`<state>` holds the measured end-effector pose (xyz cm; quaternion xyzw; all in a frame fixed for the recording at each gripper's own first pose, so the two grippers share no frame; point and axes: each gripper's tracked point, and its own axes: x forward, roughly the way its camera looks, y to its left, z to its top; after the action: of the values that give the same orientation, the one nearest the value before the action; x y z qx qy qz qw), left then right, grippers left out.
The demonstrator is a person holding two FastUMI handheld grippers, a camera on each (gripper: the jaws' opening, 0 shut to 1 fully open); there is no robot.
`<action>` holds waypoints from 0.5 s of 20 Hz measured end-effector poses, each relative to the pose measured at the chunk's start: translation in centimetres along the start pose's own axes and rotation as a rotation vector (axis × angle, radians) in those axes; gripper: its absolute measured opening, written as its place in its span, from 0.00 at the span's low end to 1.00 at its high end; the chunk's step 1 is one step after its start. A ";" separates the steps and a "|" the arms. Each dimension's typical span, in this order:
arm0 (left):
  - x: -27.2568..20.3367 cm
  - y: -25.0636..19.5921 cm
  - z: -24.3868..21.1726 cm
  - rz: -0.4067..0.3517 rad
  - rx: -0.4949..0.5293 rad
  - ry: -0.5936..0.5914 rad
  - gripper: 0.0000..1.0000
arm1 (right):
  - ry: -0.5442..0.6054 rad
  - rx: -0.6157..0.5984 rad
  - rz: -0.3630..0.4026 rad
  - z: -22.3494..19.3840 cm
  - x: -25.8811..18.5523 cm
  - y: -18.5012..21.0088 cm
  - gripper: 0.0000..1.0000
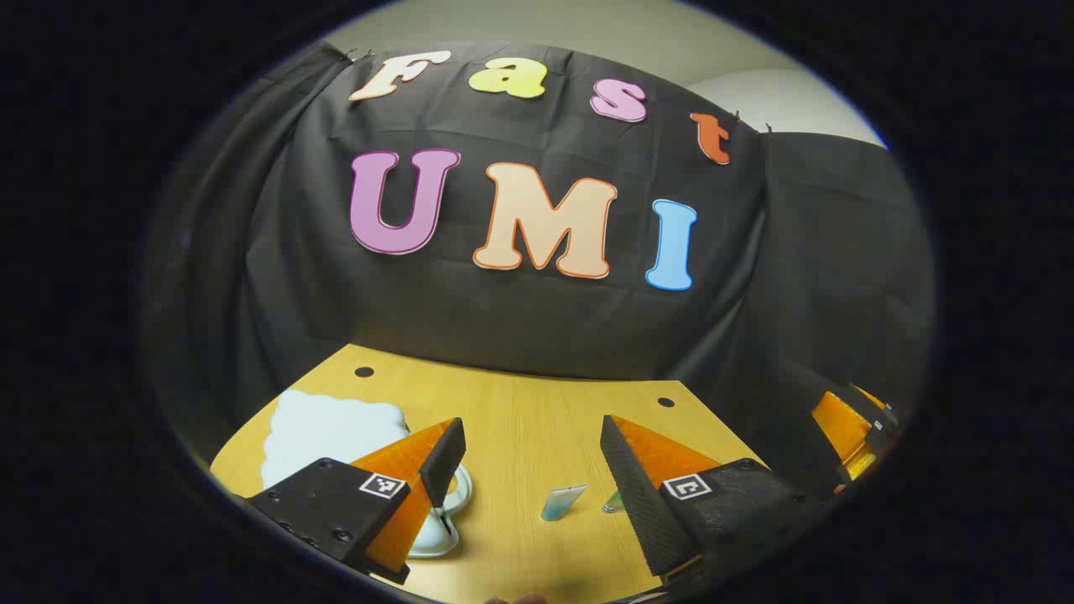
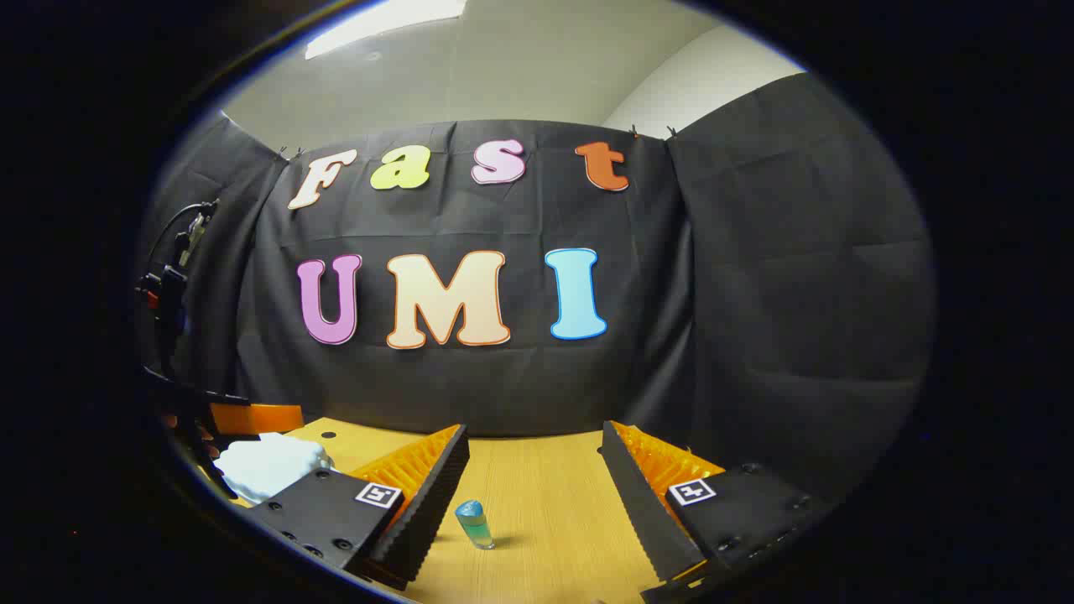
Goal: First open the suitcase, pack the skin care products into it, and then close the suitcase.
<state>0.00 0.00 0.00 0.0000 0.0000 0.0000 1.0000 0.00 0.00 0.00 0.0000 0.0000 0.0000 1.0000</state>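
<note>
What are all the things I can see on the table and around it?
Table: one, yellow wood, under everything.
Suitcase: one, pale blue with a cloud-shaped edge, on the table's left side.
Tube: one, blue-green, standing on the table.
Small bottle: one, greenish, partly hidden beside the left gripper's finger.
Black cloth: one, hanging behind the table.
Left gripper: one, open, above the table.
Right gripper: one, open, above the table.

Matt wood-grain table (image 2: 545,503) — translucent, perhaps plastic bottle (image 2: 474,523) — ridged fingers (image 2: 424,495).
</note>
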 end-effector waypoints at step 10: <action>2.9 4.8 -3.5 0.112 -0.010 0.194 0.95 | 0.067 0.037 0.091 -2.8 1.6 1.0 0.99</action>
<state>2.91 4.81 -3.49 -0.0050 0.0966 0.0560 0.9937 1.57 1.03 -2.82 0.0184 0.0333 0.0453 0.9982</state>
